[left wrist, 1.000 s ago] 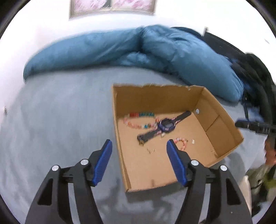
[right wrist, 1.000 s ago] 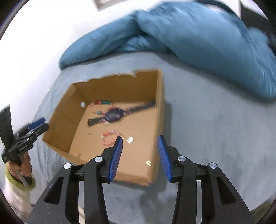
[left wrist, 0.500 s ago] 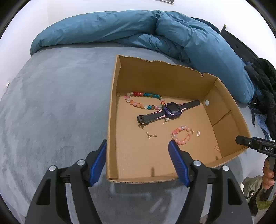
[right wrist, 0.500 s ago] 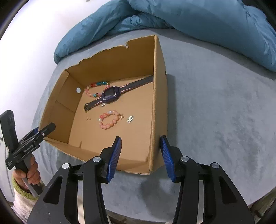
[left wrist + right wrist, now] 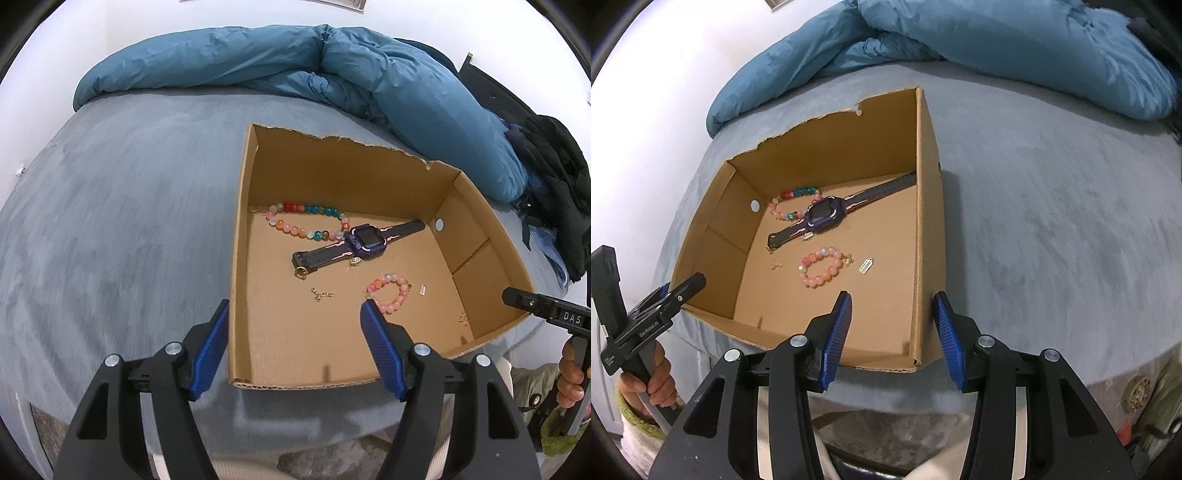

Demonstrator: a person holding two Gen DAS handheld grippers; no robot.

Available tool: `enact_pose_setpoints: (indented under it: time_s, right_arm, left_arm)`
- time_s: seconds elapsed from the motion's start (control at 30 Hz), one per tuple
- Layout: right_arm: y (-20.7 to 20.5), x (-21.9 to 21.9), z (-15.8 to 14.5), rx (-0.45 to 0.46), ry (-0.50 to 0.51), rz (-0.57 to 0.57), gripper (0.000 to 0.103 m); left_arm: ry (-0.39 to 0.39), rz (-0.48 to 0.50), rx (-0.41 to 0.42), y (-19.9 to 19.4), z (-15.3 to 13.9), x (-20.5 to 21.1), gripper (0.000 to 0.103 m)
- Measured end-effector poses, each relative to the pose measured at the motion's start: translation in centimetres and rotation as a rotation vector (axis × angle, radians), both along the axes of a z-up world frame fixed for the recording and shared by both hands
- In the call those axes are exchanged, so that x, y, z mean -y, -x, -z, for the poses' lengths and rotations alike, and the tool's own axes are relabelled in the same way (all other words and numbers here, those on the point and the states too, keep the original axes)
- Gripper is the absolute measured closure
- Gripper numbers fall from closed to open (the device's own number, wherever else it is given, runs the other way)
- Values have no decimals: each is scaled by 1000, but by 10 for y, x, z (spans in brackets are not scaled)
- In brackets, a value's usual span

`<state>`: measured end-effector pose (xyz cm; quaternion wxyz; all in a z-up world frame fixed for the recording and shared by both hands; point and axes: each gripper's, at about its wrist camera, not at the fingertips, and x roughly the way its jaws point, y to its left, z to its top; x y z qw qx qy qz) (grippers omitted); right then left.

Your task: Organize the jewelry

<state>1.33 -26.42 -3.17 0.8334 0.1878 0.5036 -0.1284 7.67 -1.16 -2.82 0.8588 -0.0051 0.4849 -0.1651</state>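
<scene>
both hand-held grippers have closed in on the cardboard box (image 5: 476,254), left hand-held gripper (image 5: 295,325) and right hand-held gripper (image 5: 892,314) released, holding nothing. inside the box lie the purple smartwatch (image 5: 364,242), pink bead bracelet (image 5: 388,293) and multicolour bead bracelet (image 5: 306,221), so picking looks about to begin.

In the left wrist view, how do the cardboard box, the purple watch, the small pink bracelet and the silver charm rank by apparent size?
1. cardboard box
2. purple watch
3. small pink bracelet
4. silver charm

All lie inside the box at similar distance, so the order seems reliable.
</scene>
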Motion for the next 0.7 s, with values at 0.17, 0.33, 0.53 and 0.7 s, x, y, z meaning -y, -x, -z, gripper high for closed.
enact_pose_setpoints:
  time_s: [0.17,0.33,0.53,0.7]
  right_arm:
    - [11,-4,6,60,12,33,57]
    - [33,-13,-13,177,64,91,50]
    - [74,-50,-35,293,198,99,39]
    - [101,-70,-37,328,258,93,28]
  left_arm:
    - [-23,-1,42,13,0,3,36]
    - [-8,-29,124,35,-23,1,34]
    - [-32,-41,235,80,-51,6,19]
    - [-40,-61,221,109,-53,13,13]
